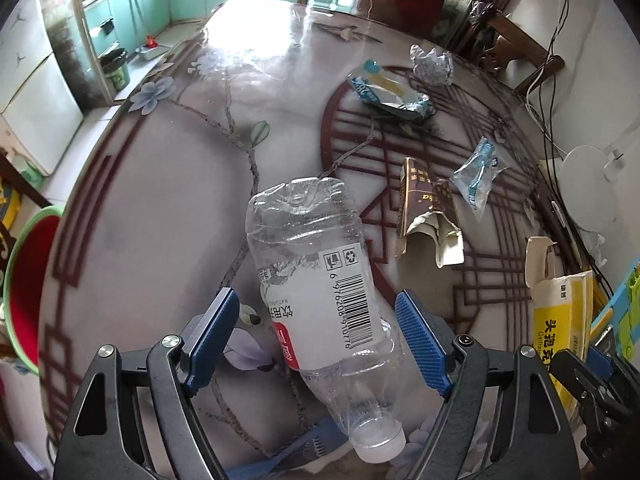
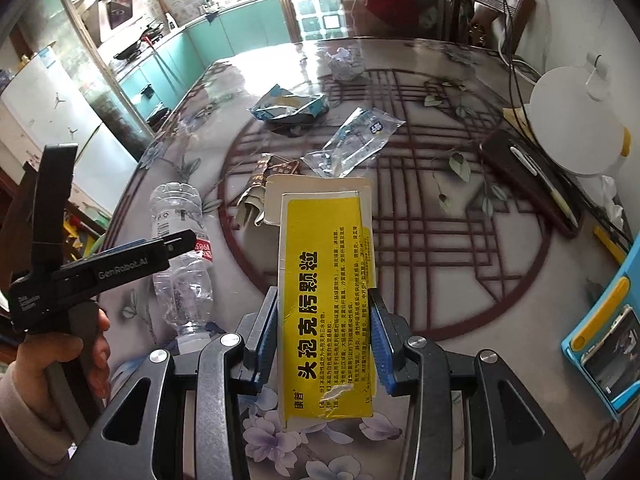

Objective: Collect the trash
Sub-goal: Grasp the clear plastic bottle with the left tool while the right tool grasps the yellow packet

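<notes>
At the table's left edge a red basin (image 1: 28, 288) with a green rim sits below the tabletop, likely the place for the trash. Next, the left gripper (image 1: 320, 332) stands with its blue pads spread wide on either side of a crushed clear bottle (image 1: 320, 280), neither pad touching it; the bottle lies on the table (image 1: 160, 208) between them, its long axis running nearly along the fingers and slanting slightly, base away, white cap toward the camera. The left hand is plainly the nearer one, so closing across the bottle's labelled middle looks like the coming move. Its body is dented and empty, the label white with a barcode and a red band. Further right lie a torn brown packet (image 1: 424, 204), a blue-and-white wrapper (image 1: 388, 96), a clear plastic bag (image 1: 476, 176) and a ball of crumpled foil (image 1: 432, 64), all well apart from both tools. At right, the right gripper (image 2: 324, 344) is clamped on a yellow box (image 2: 328, 300), held upright above the table with its flap open at the far end.
</notes>
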Demonstrator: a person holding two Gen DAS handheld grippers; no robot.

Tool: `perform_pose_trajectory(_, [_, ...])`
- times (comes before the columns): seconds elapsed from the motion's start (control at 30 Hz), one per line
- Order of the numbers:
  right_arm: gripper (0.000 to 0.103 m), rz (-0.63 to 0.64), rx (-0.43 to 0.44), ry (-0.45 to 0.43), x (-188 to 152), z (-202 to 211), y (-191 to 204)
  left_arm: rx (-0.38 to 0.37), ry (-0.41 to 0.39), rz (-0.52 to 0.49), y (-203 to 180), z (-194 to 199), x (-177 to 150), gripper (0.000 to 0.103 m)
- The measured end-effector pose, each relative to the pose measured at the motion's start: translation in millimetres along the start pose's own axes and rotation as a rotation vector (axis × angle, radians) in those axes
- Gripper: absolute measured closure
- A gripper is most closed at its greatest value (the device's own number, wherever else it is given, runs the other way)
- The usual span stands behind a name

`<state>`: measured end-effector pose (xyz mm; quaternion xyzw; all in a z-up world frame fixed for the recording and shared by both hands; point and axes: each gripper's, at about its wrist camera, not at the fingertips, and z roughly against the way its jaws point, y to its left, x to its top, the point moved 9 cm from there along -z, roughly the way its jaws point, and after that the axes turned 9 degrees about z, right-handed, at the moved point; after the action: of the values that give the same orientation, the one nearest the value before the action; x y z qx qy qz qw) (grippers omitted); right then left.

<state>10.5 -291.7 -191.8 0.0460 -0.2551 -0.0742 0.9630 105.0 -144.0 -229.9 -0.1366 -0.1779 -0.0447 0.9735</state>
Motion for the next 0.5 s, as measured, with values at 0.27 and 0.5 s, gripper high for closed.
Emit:
perform_pose_trajectory(0.27, [0.064,0.021,0.034,-0.005,9,-7,8,0.001,0.024,-0.003,-2,-6,-1,0.042])
perform_pose_trajectory(0.5, [0.064,0.022,0.041,-0.013,16,-6,11,-0.016,0.013,-0.007,-4,2,2,0.050])
